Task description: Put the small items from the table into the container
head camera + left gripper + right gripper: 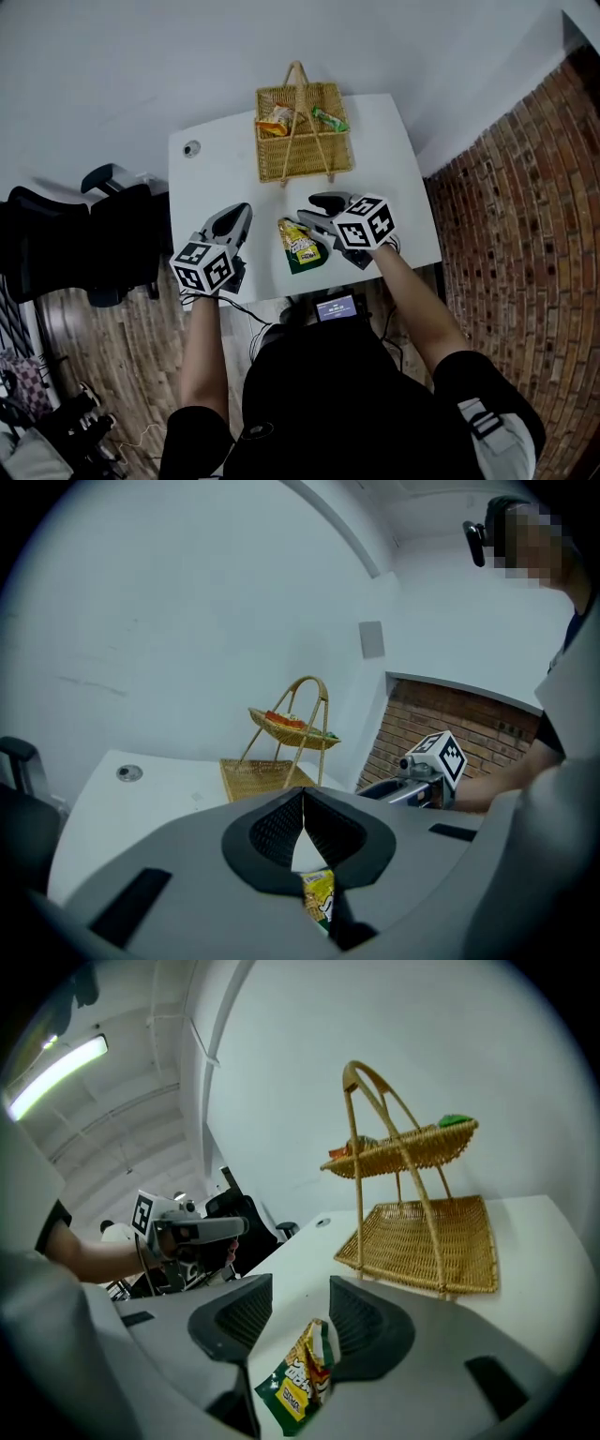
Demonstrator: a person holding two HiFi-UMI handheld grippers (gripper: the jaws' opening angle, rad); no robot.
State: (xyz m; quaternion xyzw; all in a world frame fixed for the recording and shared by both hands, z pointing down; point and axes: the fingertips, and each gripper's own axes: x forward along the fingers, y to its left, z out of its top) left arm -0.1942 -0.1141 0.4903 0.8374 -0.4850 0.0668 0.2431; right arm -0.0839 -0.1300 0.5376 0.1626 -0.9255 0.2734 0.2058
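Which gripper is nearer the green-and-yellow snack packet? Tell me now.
Right. The right gripper, jaws open, is at the snack packet's top edge; the left gripper, shut, sits apart, off to its left.

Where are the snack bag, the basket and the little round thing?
snack bag (302, 246): head view, middle of the bag.
basket (305, 156): head view, bare woven part.
little round thing (191, 148): head view, its middle.
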